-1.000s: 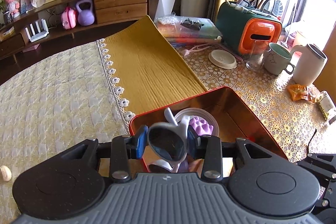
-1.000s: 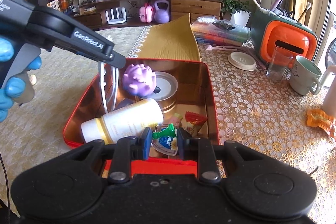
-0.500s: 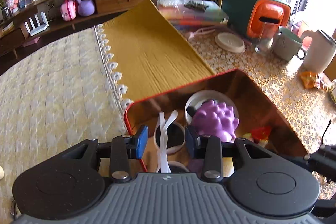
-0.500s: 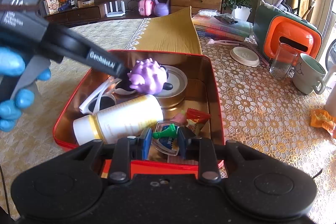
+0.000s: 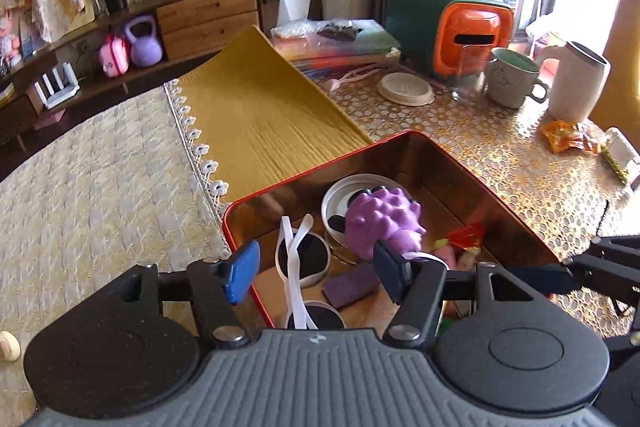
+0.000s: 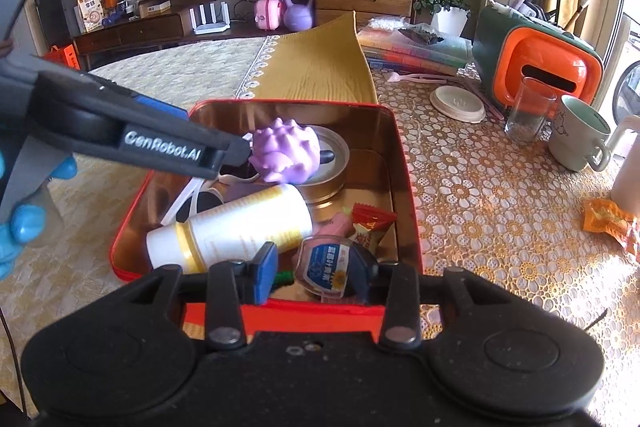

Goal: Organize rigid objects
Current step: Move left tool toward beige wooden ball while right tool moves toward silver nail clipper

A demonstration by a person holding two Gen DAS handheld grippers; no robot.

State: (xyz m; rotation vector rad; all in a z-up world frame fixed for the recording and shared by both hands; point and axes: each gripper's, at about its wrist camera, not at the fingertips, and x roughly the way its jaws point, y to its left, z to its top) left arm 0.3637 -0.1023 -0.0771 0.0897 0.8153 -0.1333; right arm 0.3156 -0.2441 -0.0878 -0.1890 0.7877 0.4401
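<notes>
Compared with 1 second before, the white-framed sunglasses with dark lenses (image 5: 301,259) are no longer pinched in the left gripper (image 5: 316,271); they lie on the floor of the red rectangular metal tin with a gold interior (image 5: 460,163), near its left wall, arms crossed; the left gripper's jaws have just been opening and now stand well apart above the tin with nothing pressed between them; its right blue pad (image 5: 390,273) sits just beside, perhaps brushing, the purple knobbly rubber toy (image 5: 380,223), which rests on the round white-and-gold lid (image 5: 340,197) at the tin's far end; the small clear pouch with a green cap and a blue sunflower label (image 6: 328,265), clamped upright in the right gripper (image 6: 316,273) 1 second before, now leans against that gripper's right finger at the tin's near wall; the right gripper's jaws have just been opening too, and a clear gap shows between the left blue pad (image 6: 266,273) and the pouch, so the grip is released; the white plastic bottle with gold bands (image 6: 232,231) lies on its side in the tin's near-left part; a red sweet wrapper (image 6: 370,223) lies near the tin's right wall; the person's blue-gloved hand (image 6: 24,227) holds the left tool to the left of the tin
</notes>
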